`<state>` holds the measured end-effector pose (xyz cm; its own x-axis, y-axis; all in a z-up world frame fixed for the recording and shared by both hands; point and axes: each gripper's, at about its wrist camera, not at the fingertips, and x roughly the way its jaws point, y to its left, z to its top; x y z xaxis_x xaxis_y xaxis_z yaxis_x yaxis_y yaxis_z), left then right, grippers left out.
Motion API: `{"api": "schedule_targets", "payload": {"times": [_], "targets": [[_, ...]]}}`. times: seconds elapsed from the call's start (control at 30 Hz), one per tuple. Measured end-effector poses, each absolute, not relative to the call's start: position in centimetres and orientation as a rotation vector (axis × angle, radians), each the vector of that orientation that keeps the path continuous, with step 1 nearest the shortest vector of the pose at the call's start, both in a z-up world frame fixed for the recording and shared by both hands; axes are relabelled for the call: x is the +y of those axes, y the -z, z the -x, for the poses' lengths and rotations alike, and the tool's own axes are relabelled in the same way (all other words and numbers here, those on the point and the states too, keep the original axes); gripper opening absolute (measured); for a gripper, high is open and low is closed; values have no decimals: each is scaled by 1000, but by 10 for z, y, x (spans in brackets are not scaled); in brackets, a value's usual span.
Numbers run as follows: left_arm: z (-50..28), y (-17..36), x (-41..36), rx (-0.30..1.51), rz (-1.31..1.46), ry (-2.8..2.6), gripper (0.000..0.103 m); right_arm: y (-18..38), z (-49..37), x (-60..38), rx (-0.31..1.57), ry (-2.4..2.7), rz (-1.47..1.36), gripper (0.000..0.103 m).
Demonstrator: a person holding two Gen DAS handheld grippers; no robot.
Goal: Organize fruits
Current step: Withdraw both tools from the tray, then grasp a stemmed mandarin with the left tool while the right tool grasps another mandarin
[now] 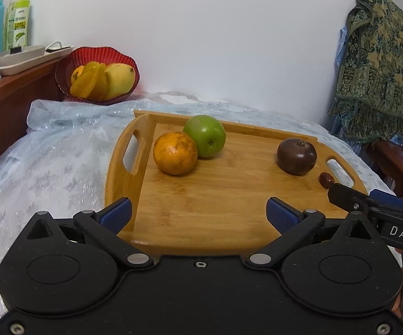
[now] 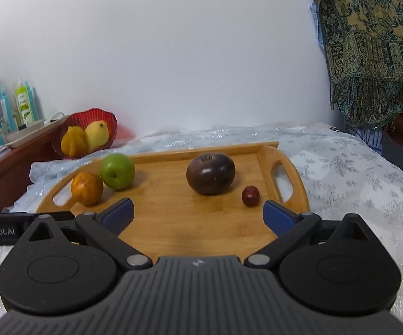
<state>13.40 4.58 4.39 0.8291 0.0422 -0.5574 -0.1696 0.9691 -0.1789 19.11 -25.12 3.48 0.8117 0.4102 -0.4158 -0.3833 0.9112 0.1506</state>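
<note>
A wooden tray [image 1: 229,189] [image 2: 173,223] lies on the cloth-covered table. On it sit an orange [image 1: 175,153] [image 2: 87,189] touching a green apple [image 1: 205,135] [image 2: 117,170] at the left, a dark purple round fruit [image 1: 296,155] [image 2: 210,173] at the right, and a small red date [image 1: 326,180] [image 2: 250,196] beside it. My left gripper [image 1: 198,213] is open and empty over the tray's near edge. My right gripper [image 2: 198,213] is open and empty, also over the near edge; its finger [image 1: 344,195] shows in the left wrist view near the date.
A red basket [image 1: 117,61] [image 2: 109,120] with a mango and yellow star fruit stands at the back left against the wall. A wooden shelf [image 1: 3,97] with bottles and a dish is left of it. A patterned shawl [image 1: 380,61] hangs over a chair at right.
</note>
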Motion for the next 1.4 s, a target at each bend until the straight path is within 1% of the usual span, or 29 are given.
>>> {"api": "schedule_targets", "payload": {"times": [0.43, 0.9, 1.3, 1.4], "targets": [[-100, -33, 36, 599, 218, -70, 102, -20, -156, -259, 457, -393, -69, 103], [-64, -14, 24, 621, 187, -69, 102, 7, -128, -268, 527, -313, -89, 103], [-51, -4, 25, 637, 191, -78, 102, 21, -117, -260, 522, -260, -23, 103], [-50, -2, 23, 642, 170, -71, 99, 22, -120, -259, 535, -251, -23, 103]]}}
